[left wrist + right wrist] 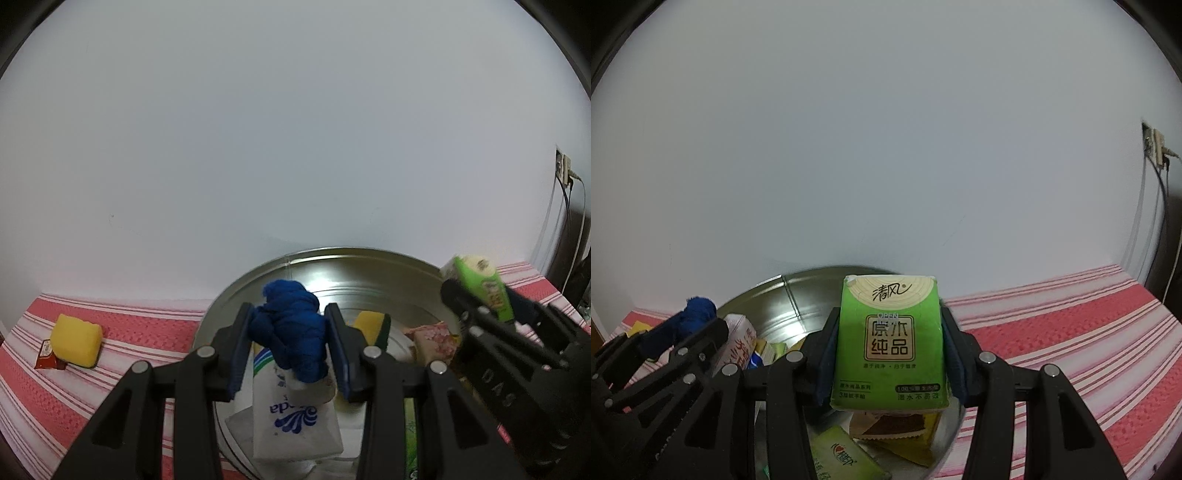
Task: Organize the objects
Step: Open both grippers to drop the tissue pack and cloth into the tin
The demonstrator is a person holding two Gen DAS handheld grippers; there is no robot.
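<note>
My left gripper point(290, 332) is shut on a bundle of blue yarn point(291, 328) and holds it above a round metal tin point(258, 280). My right gripper point(888, 354) is shut on a green tissue pack point(890, 343) and holds it upright above the same tin point(775, 295). The right gripper with the pack also shows at the right of the left wrist view point(480, 291). The left gripper with the yarn shows at the left of the right wrist view point(690, 317). In the tin lie a white sachet with blue print point(295, 417), a yellow-green sponge point(373, 325) and several packets.
A yellow sponge point(75, 339) lies on a red ketchup sachet point(46, 356) on the red-and-white striped cloth point(122, 328), left of the tin. A white wall stands close behind. A socket with cables point(1156, 144) is on the wall at right. More striped cloth point(1071, 332) extends right of the tin.
</note>
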